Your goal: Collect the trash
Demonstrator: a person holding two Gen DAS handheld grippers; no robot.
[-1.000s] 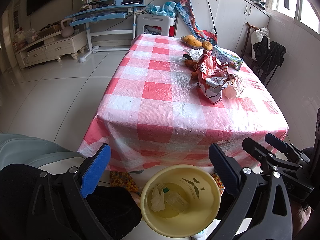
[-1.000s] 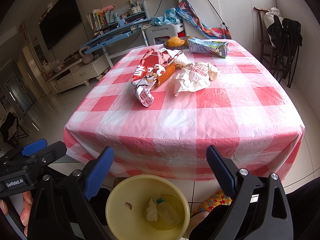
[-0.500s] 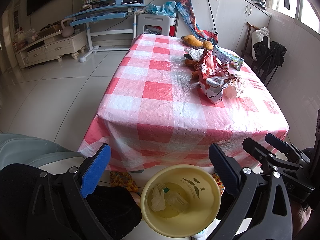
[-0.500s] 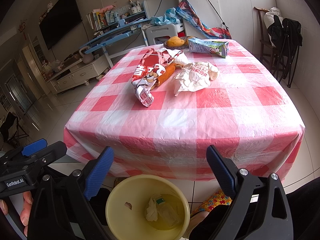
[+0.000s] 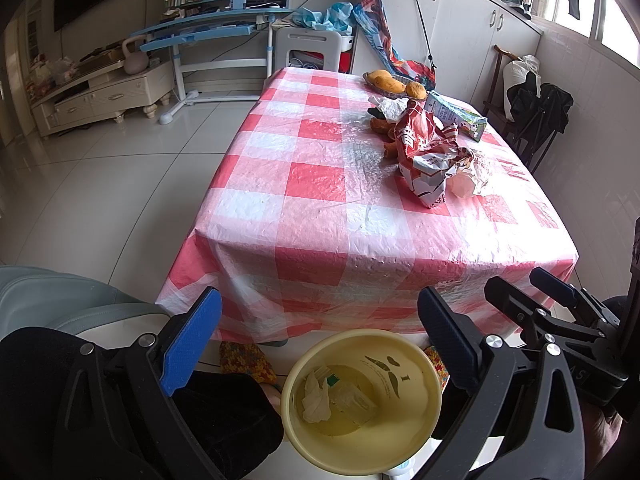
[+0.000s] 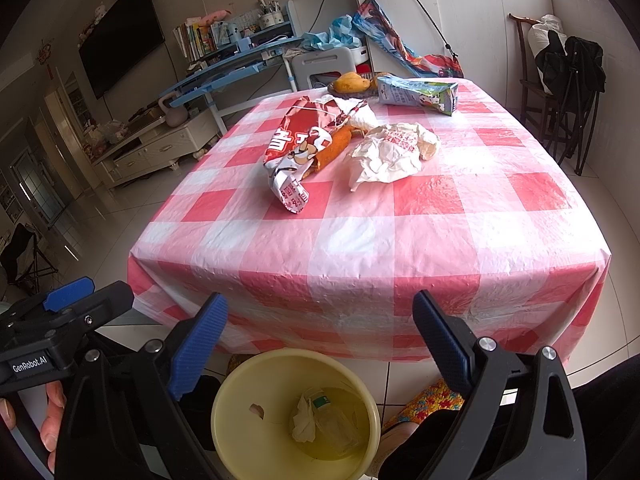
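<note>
Both the left gripper (image 5: pixel 320 340) and the right gripper (image 6: pixel 320 340) are held with jaws wide apart, nothing gripped. A round, smooth yellow plastic bin (image 6: pixel 256 432) containing crumpled tissue is seen at lower centre. A crinkled red snack bag (image 6: pixel 298 148) and creased white paper wrapper (image 6: pixel 390 152) lie mid-frame on the glossy checked tablecloth (image 6: pixel 400 240).

both wrists low, sharing table (image 5: pixel 320 220), bin (image 6: pixel 296 412)
</note>
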